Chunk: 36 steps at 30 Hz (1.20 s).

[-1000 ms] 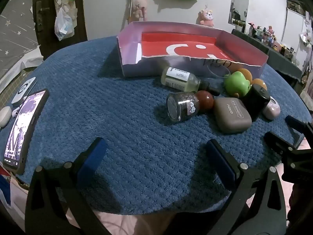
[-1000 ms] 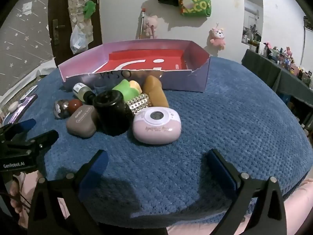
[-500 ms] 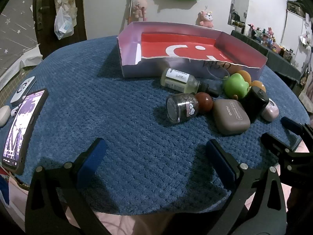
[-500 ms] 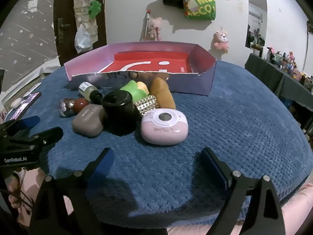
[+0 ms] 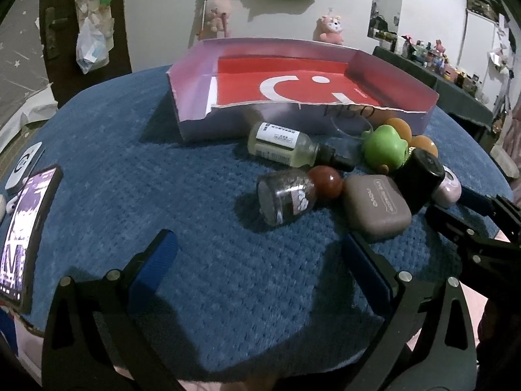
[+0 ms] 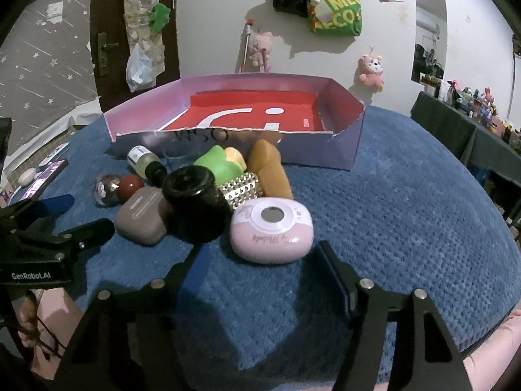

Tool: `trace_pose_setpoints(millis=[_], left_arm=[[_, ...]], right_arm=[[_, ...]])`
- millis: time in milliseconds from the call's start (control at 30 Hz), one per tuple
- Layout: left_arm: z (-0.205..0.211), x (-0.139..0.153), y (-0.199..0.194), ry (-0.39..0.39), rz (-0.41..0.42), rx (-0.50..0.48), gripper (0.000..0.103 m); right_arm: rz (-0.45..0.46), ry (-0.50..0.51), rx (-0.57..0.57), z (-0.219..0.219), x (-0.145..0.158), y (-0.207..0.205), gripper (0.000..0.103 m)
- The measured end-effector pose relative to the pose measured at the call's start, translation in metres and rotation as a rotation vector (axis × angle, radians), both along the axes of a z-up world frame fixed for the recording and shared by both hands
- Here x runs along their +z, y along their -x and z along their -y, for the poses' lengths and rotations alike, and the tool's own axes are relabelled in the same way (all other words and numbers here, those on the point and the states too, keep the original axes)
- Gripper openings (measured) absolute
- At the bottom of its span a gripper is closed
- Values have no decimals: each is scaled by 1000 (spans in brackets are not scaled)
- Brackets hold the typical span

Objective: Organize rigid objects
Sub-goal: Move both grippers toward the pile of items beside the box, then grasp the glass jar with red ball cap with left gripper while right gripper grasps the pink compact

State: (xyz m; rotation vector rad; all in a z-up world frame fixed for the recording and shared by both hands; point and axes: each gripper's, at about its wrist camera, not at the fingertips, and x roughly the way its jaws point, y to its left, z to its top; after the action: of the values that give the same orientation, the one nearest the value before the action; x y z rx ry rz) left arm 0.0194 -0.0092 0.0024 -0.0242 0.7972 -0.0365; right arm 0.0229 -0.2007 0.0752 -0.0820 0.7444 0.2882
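Note:
A shallow purple box with a red floor (image 5: 390, 75) (image 6: 342, 150) stands at the back of the blue mat. In front of it lies a cluster: a pale bottle (image 5: 283, 145), a dark glitter bottle with a red ball cap (image 5: 286, 200), a brown case (image 5: 376, 207) (image 6: 141, 220), a black jar (image 5: 420, 179) (image 6: 195, 202), a green toy (image 5: 384, 146) (image 6: 218, 163), a studded silver piece (image 6: 242, 190), a tan bread-shaped toy (image 6: 270, 169) and a pink case (image 6: 272, 228). My left gripper (image 5: 260, 254) is open just before the glitter bottle. My right gripper (image 6: 260, 262) is open, its tips just short of the pink case.
A phone (image 5: 22, 241) and a white remote (image 5: 24, 163) lie at the mat's left edge. The right gripper shows at the right of the left wrist view (image 5: 478, 215); the left gripper shows at the left of the right wrist view (image 6: 58, 224). A cluttered shelf (image 6: 472, 107) stands far right.
Both grippers have moved forward toward the cluster. The right gripper's jaws have narrowed somewhat and now sit close to the pink case. No object has moved.

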Motion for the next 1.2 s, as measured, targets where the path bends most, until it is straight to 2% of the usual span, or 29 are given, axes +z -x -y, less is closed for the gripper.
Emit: trace_pose_setpoints(millis=[200,267,333,533,700,833,967,1033,1200], left_arm=[[2,1,-10,-1,9,-8,95],[0,2,-15,2,13,-5,88],[0,2,-18,4,13,-3,87],[2,3,-24,6,20,-16,72],[6,3,-29,11,21,-36,69],[7,5,-31,49,21,-66,57],[9,5,-28,44,29,-80,46],[9,4,-26,33,34,-79,37],[4,4,-23,66,33,-83,37]], right_arm=[[6,-1,10,0,-1,-7,65],[6,-4,8,0,-1,-11,63],[6,-7,7,1,-1,-14,59],[8,-5,8,1,0,-21,57],[13,0,14,1,-1,-21,56],[13,-4,17,3,-1,-20,56],[12,-9,18,4,0,-20,56],[13,-9,18,3,0,-19,56],[14,-20,20,4,2,-17,56]])
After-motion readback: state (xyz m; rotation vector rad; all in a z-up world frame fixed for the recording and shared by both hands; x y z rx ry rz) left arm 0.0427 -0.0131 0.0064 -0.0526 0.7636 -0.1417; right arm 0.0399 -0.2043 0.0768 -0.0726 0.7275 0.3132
